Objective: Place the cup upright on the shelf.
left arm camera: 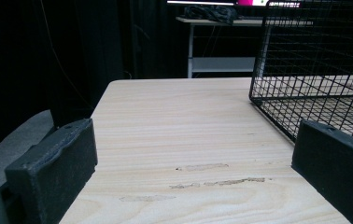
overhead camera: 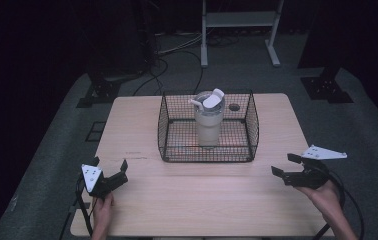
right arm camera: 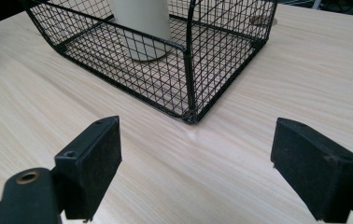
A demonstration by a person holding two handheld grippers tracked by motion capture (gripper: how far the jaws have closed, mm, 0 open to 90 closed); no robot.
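In the high view, a black wire basket (overhead camera: 208, 127) stood at the middle of the far half of a light wooden table (overhead camera: 197, 195). A pale tumbler (overhead camera: 208, 120) with a white flip lid stood upright inside the basket, near its centre. The left gripper (overhead camera: 110, 170) hovered over the near left part of the table, held in a hand (overhead camera: 102, 210), its 2 jaws spread and holding nothing. The right gripper (overhead camera: 284, 165) sat over the near right part, well apart from the basket, its jaws also spread and bare.

In the left gripper view, the 2 black jaws stood wide apart over bare wood, with the basket (left arm camera: 314, 70) ahead to the right.

In the right gripper view, the jaws stood wide apart, facing a near corner of the basket (right arm camera: 189, 79); the tumbler (right arm camera: 142, 28) stood on the basket's floor behind the mesh.
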